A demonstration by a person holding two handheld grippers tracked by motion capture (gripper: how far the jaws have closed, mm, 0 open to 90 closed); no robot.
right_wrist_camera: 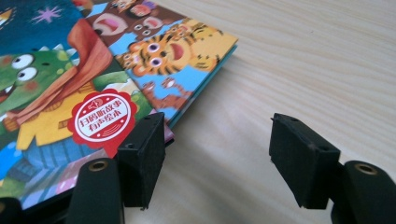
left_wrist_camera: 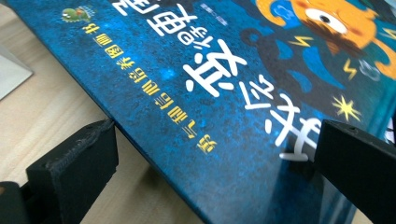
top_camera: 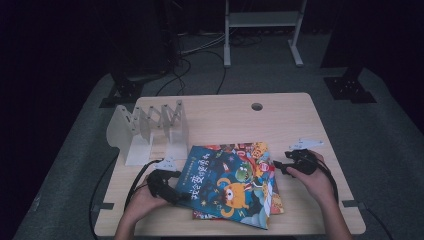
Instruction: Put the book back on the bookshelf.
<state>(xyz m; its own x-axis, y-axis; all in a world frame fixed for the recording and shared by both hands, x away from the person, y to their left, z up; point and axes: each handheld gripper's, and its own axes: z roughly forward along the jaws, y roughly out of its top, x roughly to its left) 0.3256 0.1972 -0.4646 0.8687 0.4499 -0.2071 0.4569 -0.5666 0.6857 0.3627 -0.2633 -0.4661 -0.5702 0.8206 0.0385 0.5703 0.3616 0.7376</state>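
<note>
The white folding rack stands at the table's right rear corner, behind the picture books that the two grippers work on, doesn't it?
Not quite: the high view shows the white folding rack at the table's left side, behind the left gripper. The picture books do lie in front of it, between that gripper and the right gripper.

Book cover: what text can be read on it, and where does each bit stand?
"我会变勇敢": white title on the book.
"扫码听故事 有声绘本": red seal on the cover, as best it reads.
The yellow line beside the title: too blurred to read.
</note>
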